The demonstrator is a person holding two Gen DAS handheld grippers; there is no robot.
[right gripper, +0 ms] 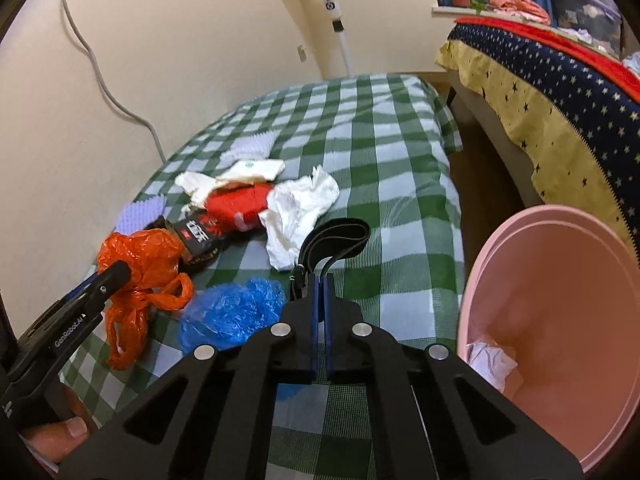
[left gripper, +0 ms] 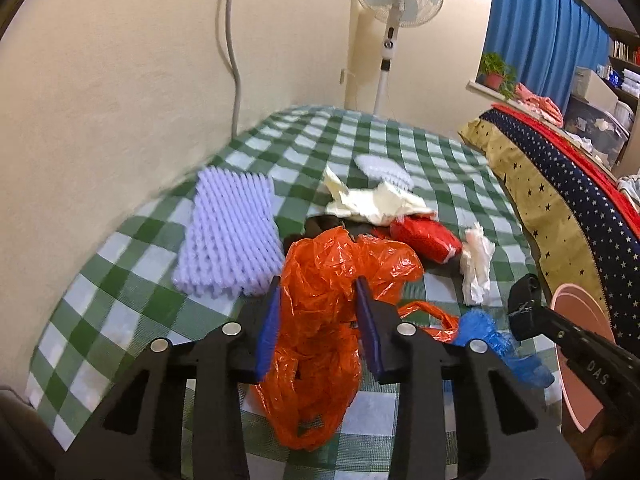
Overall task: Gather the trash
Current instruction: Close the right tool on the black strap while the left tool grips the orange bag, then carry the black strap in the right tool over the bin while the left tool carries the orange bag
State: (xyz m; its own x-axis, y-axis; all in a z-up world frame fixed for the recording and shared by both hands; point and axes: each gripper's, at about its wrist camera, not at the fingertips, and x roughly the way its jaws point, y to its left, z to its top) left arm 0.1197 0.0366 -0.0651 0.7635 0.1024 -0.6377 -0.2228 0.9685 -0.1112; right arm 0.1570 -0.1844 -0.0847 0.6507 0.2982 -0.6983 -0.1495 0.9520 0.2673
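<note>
2 grippers on the checked cloth (right gripper: pixel 392 152): left gripper (left gripper: pixel 318 292) fingers around orange bag (left gripper: pixel 320 320), right gripper (right gripper: pixel 323 280) clamped on black strap (right gripper: pixel 340 236).

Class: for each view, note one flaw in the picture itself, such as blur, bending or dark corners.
Left wrist view: the lilac foam net and nearby wall are smeared by motion blur. Right wrist view: the checked cloth bulges from fisheye bending, and the corners are dark.

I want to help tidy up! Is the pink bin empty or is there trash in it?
Not empty. The pink bin beside the table already holds one crumpled white paper near its bottom; the rest looks bare.
</note>
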